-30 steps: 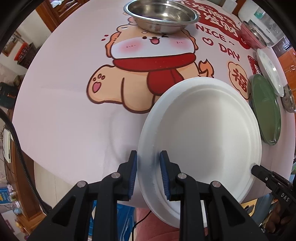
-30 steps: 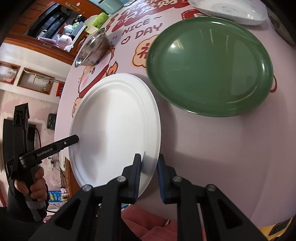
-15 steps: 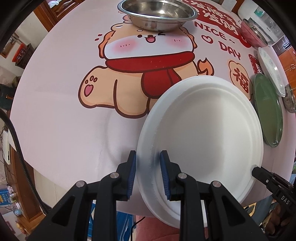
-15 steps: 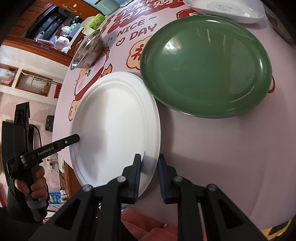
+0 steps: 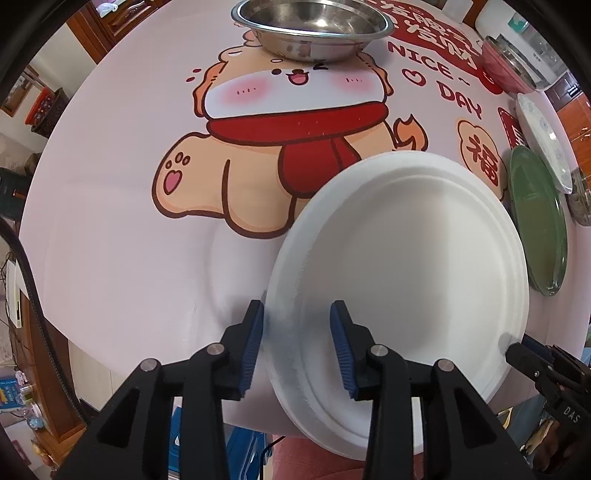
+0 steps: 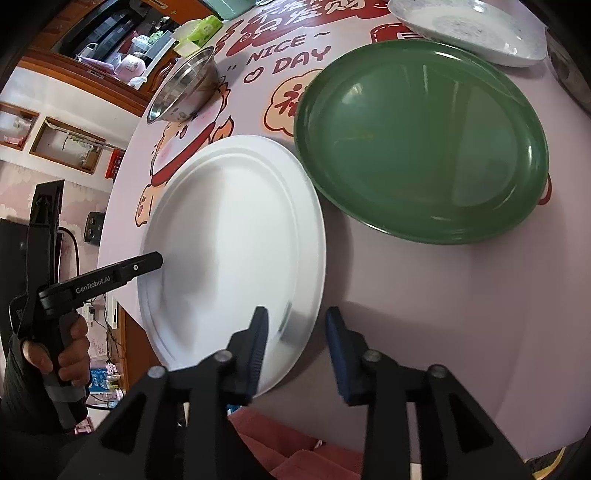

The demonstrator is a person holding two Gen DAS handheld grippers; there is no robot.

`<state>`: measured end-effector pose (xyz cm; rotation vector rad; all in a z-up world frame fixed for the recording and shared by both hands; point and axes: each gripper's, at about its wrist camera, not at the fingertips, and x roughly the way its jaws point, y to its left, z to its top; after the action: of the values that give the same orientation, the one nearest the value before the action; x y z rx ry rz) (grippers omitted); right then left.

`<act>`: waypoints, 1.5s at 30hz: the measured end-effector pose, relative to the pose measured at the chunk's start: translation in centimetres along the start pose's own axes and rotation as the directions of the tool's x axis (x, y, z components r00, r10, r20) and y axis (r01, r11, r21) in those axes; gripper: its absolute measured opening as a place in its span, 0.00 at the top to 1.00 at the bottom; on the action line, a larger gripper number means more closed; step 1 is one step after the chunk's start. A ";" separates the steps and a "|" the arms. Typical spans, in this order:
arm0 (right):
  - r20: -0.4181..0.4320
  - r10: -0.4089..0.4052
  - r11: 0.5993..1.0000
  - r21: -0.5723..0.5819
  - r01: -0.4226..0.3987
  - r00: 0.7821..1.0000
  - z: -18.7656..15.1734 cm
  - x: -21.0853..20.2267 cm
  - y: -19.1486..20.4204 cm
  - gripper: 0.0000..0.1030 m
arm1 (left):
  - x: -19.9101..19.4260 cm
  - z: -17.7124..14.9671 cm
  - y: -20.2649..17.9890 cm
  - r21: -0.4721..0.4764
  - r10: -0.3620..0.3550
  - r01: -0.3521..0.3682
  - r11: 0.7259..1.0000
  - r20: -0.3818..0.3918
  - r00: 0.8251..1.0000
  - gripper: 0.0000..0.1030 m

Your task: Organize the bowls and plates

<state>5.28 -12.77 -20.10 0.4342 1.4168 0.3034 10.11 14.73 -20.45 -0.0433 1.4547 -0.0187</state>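
A large white plate (image 5: 402,266) lies on the pink cartoon tablecloth (image 5: 110,229) at the table's near edge, part of it over the edge. It also shows in the right wrist view (image 6: 232,240). My left gripper (image 5: 295,343) is open, its blue pads either side of the plate's left rim. My right gripper (image 6: 297,347) is open, its jaws either side of the plate's right rim. A green plate (image 6: 421,140) lies just right of the white plate, close to its rim.
A steel bowl (image 5: 312,26) stands at the far middle of the table. A speckled white plate (image 6: 469,29) lies beyond the green plate. A red bowl (image 5: 502,66) and a small steel dish (image 5: 581,199) sit at the far right edge.
Both grippers were shut on the white plate's rim and have now opened. The plate has settled on the table close to the green plate.
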 end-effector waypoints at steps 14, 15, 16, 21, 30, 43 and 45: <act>0.096 -0.006 1.000 0.015 0.005 0.995 0.0 -3.6 -1.4 0.59 | -6.2 0.9 -1.8 0.031 -0.044 0.039 0.999 0.184 0.982 0.31; 0.113 -0.007 1.000 0.019 0.005 0.994 0.0 -4.1 -1.6 0.59 | -6.9 0.9 -2.2 0.038 -0.050 0.043 0.998 0.205 0.978 0.31; 0.127 -0.007 1.000 0.022 0.005 0.992 -0.1 -4.5 -1.7 0.59 | -7.6 1.0 -2.7 0.047 -0.055 0.046 0.998 0.223 0.973 0.31; 0.211 0.009 0.998 0.060 -0.022 0.978 -0.2 -7.4 -2.9 0.59 | -10.1 1.1 -4.8 0.081 -0.067 0.046 0.996 0.277 0.959 0.31; 0.340 -0.037 0.994 0.106 0.001 0.940 -0.9 -12.5 -5.3 0.59 | -14.0 0.7 -10.9 0.205 -0.104 0.030 0.978 0.362 0.926 0.31; 0.461 -0.142 0.980 0.189 0.059 0.876 -0.4 -16.7 -8.4 0.59 | -16.0 4.1 -17.7 0.333 -0.172 0.032 0.943 0.401 0.900 0.23; 0.476 -0.157 0.978 0.198 0.069 0.865 0.0 -17.1 -8.7 0.59 | -16.0 5.1 -18.4 0.343 -0.185 0.041 0.939 0.397 0.899 0.23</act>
<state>2.52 -28.25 -9.11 0.5261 0.9631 -0.0342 13.61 -2.96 -3.27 0.1328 0.9940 -0.3304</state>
